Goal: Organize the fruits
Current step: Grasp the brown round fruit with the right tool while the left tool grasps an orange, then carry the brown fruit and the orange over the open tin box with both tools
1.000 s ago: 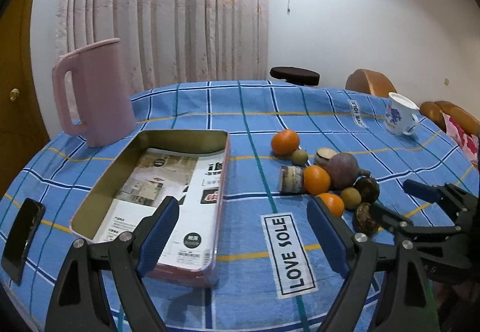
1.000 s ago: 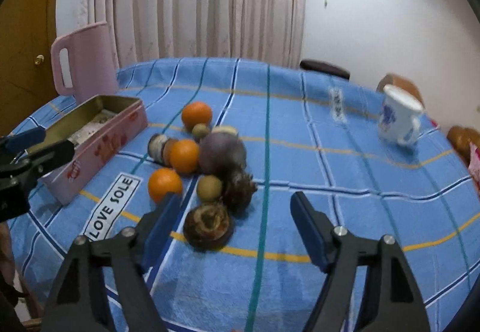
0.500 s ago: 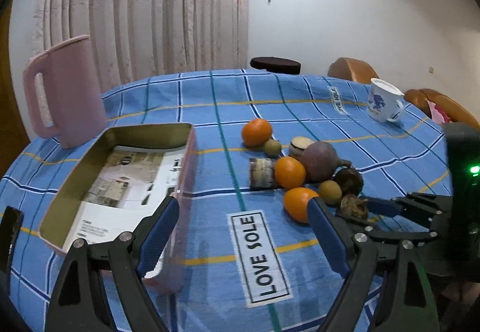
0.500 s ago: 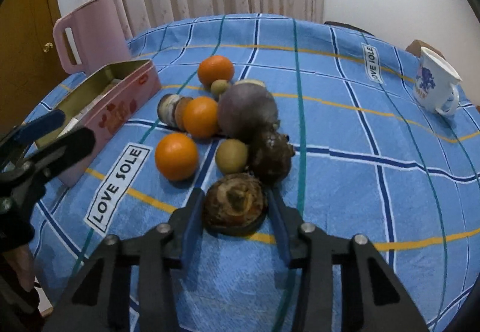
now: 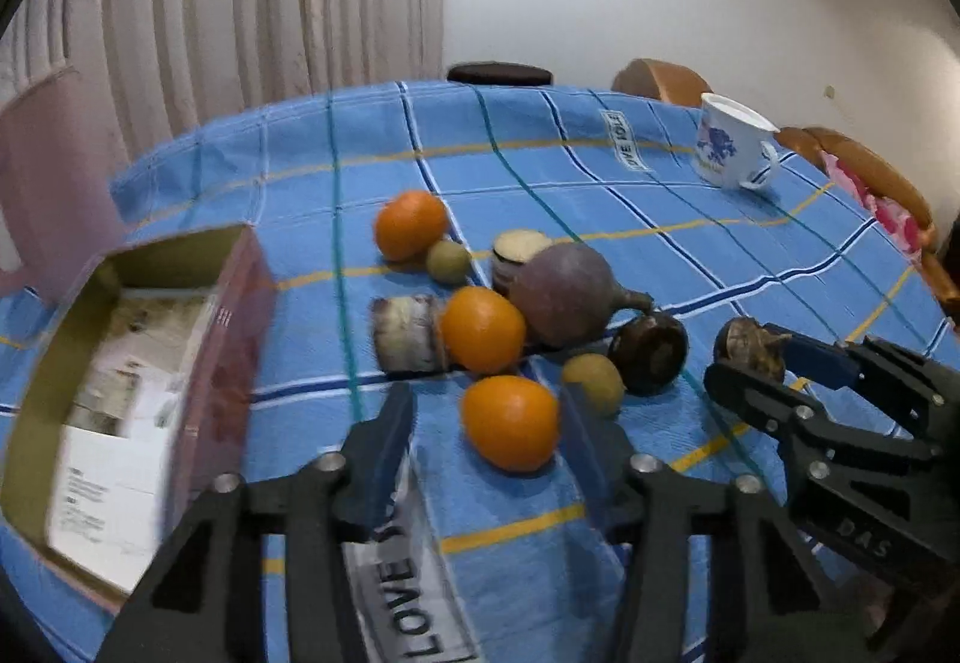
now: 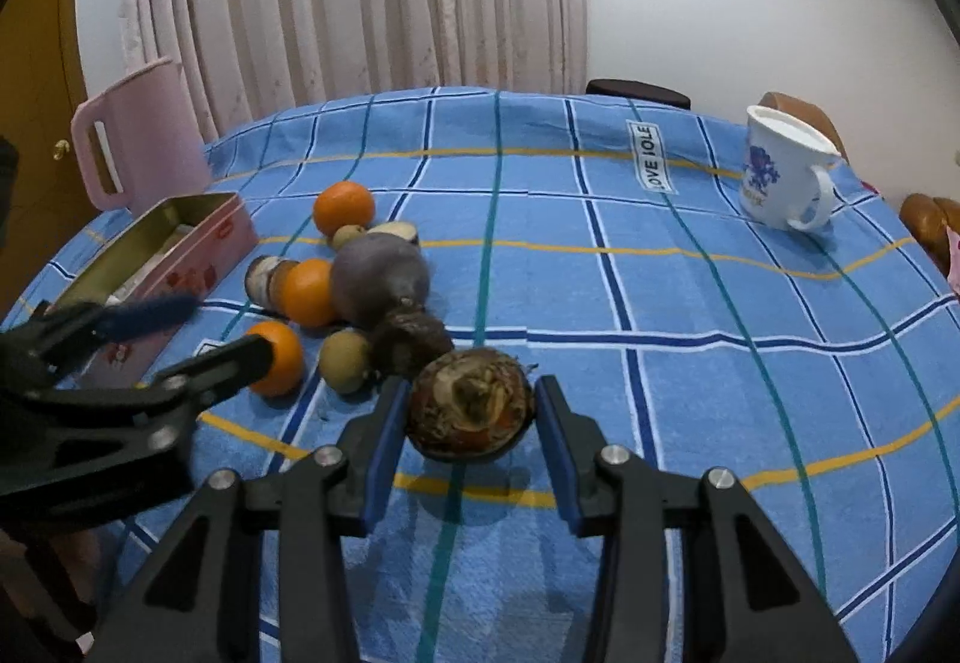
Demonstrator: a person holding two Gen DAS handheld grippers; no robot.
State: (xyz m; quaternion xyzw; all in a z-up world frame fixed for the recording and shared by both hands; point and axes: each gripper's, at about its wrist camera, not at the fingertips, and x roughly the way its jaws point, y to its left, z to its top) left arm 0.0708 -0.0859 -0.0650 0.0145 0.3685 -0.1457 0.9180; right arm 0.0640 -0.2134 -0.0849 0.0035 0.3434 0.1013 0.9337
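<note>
A pile of fruit lies on the blue checked tablecloth: three oranges, small green-brown fruits, a big purple fruit [image 5: 564, 294] and dark brown ones. My right gripper [image 6: 471, 426] is shut on a brown rough fruit [image 6: 471, 405] and holds it just above the cloth; it also shows in the left wrist view [image 5: 750, 345]. My left gripper [image 5: 489, 432] is open, its fingers on either side of the nearest orange [image 5: 510, 422], not touching it. An open pink tin box [image 5: 144, 381] with paper inside lies to the left.
A white mug with blue print [image 6: 780, 177] stands at the back right. A pink jug [image 6: 132, 135] stands behind the tin box. A dark stool and brown chairs are past the table's far edge.
My right gripper closed on the brown fruit and lifted it slightly. My left gripper moved forward and right from the tin box until its fingers flank the nearest orange.
</note>
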